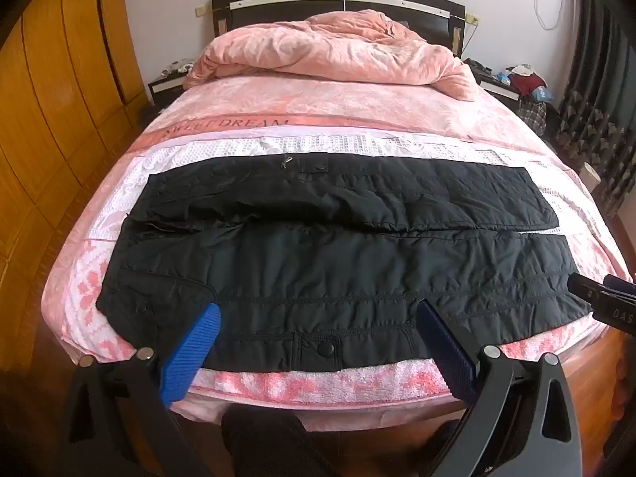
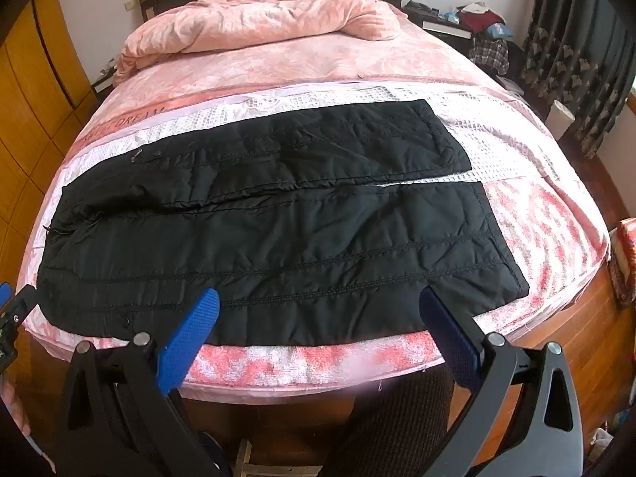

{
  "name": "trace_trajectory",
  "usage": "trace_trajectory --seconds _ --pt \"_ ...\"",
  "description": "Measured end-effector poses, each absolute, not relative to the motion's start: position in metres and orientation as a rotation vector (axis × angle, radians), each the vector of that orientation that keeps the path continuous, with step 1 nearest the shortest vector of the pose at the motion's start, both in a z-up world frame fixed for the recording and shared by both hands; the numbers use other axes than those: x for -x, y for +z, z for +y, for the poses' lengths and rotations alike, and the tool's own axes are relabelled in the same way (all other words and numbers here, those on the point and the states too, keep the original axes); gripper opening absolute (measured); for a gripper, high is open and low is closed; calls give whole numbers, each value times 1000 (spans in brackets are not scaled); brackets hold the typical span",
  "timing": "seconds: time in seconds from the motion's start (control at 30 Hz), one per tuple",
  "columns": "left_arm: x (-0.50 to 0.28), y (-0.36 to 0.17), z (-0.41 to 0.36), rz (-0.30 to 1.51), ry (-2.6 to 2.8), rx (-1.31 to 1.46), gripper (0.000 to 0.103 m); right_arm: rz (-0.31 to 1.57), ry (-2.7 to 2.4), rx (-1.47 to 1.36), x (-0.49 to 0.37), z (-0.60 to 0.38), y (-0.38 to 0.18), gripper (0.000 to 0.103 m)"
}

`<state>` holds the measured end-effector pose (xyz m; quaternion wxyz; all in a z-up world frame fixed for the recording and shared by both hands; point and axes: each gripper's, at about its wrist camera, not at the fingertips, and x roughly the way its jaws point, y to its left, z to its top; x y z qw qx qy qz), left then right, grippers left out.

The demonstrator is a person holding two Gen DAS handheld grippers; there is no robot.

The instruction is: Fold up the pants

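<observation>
Both claws were wide open, my left claw and right claw holding nothing. I saw the black padded pants lying flat across the bed, legs side by side. No fold was made yet.

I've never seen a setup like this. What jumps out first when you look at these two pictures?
The black quilted pants grab the eye first, spread flat and sideways across the foot of the bed. Next come the blue-tipped claws: the left claw and the right claw both hang open over the pants' near edge. Behind, a rumpled pink comforter is heaped by the dark headboard.
</observation>
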<state>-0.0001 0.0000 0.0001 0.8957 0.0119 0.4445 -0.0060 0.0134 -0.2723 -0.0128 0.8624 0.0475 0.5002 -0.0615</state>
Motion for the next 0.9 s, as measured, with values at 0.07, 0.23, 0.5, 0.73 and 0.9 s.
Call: trace_trajectory --seconds 0.07,0.23,0.5,0.73,0.9 --pt "0 0 0 926 -13 -24 99 1046 -128 -100 -13 -272 -12 101" --pt "-1 0 1 925 -14 -23 99 1046 -128 -102 -13 -272 -12 101" --pt "0 0 -1 925 -16 -10 99 1044 -123 -123 -13 -276 -11 101" --pt "-5 -2 -2 936 0 -32 99 1030 -120 -99 -15 -272 -10 101" --pt "-5 -2 -3 936 0 -38 99 1027 -118 -61 -16 -268 -10 100"
